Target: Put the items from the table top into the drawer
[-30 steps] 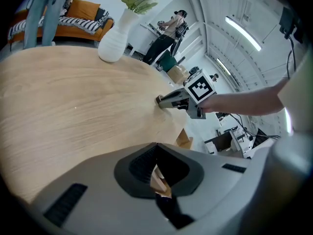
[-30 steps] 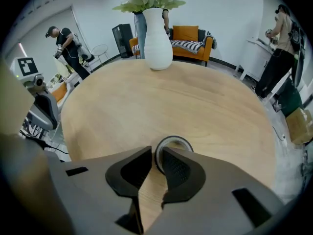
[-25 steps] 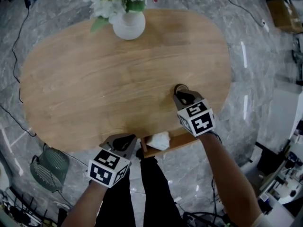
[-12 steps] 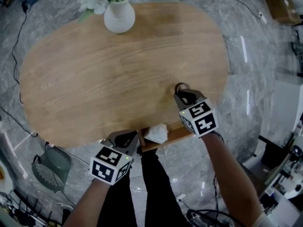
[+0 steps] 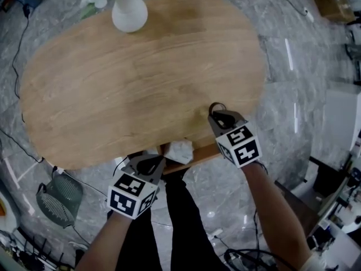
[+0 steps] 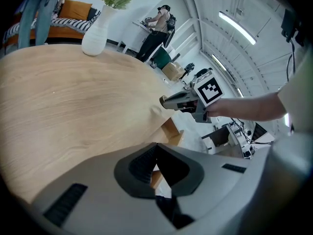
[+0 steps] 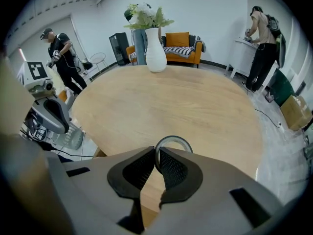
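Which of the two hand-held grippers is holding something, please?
The right hand-held gripper, pinching a ring; the left hand-held gripper is shut and empty.

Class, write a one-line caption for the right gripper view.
Right gripper pinches a grey ring in its jaws over the wooden table; a white vase stands at the far edge.

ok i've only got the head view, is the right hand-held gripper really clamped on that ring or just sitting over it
Observer: Clamped. The right gripper view shows the right hand-held gripper with both pads pinched on the near rim of the ring. The rest of the ring sticks out past the jaw tips.
Operator: and the left one, holding anything
Observer: No. In the left gripper view the left hand-held gripper has its jaws together with nothing between them.
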